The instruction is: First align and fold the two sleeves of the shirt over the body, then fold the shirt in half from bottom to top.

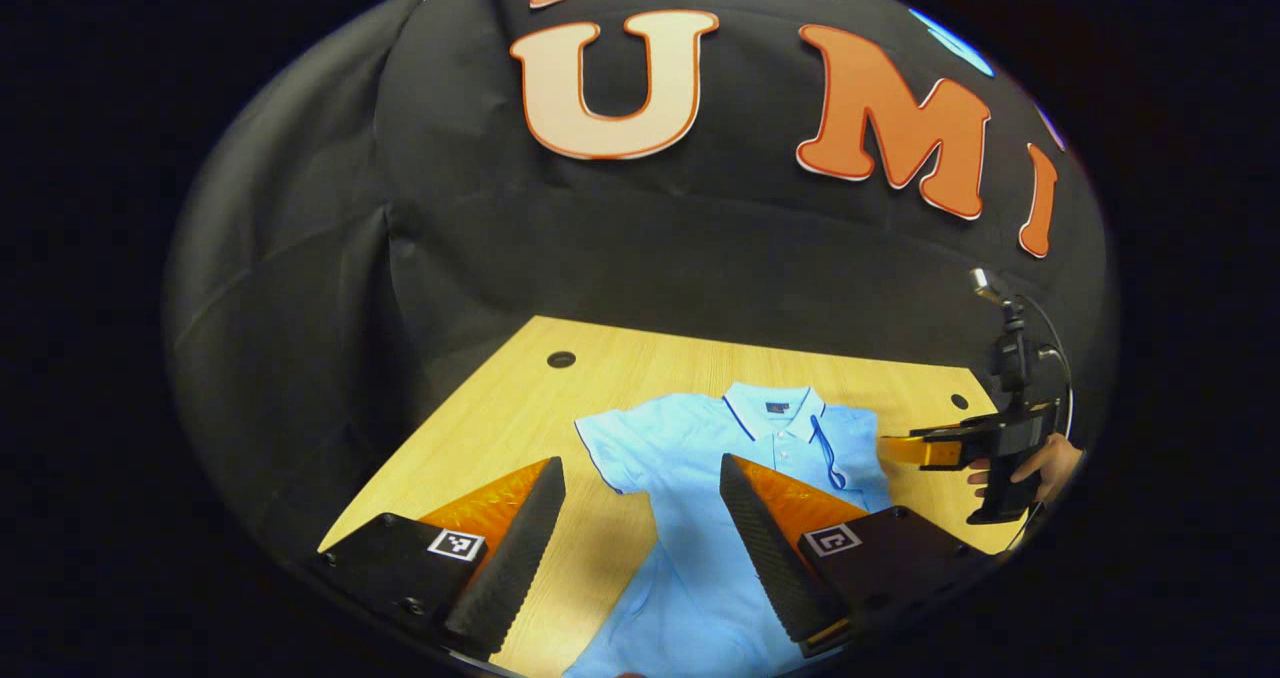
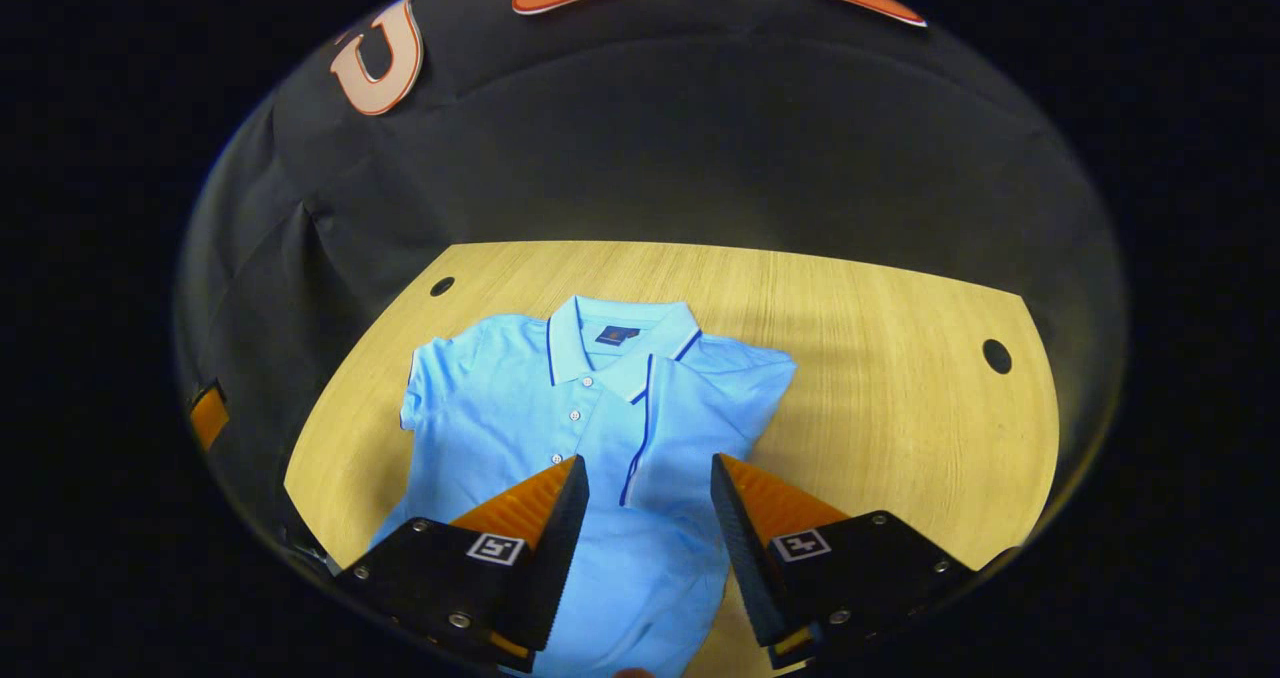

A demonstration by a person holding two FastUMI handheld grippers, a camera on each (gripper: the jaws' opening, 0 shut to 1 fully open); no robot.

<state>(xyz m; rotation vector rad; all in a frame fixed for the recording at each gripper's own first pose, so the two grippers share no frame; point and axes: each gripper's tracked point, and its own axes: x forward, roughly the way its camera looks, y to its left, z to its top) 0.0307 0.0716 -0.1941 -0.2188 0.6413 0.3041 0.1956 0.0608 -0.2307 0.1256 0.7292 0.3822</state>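
Wooden desk (image 2: 880, 378) stands by a black cloth wall, with the blue shirt (image 2: 520, 418) lying flat on it. One sleeve (image 1: 612, 443) on the left sticks out; the other sleeve (image 2: 690, 428) is folded over the body. Left gripper (image 1: 640, 518) is spread wide above the shirt. Right gripper (image 2: 648, 518) is spread wide too, holding nothing.

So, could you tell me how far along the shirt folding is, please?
One sleeve already lies folded over the shirt body; the other sleeve is still spread out on the table. Both the left gripper and right gripper are open above the shirt, holding nothing. Left: that sleeve, then the bottom-to-top fold.
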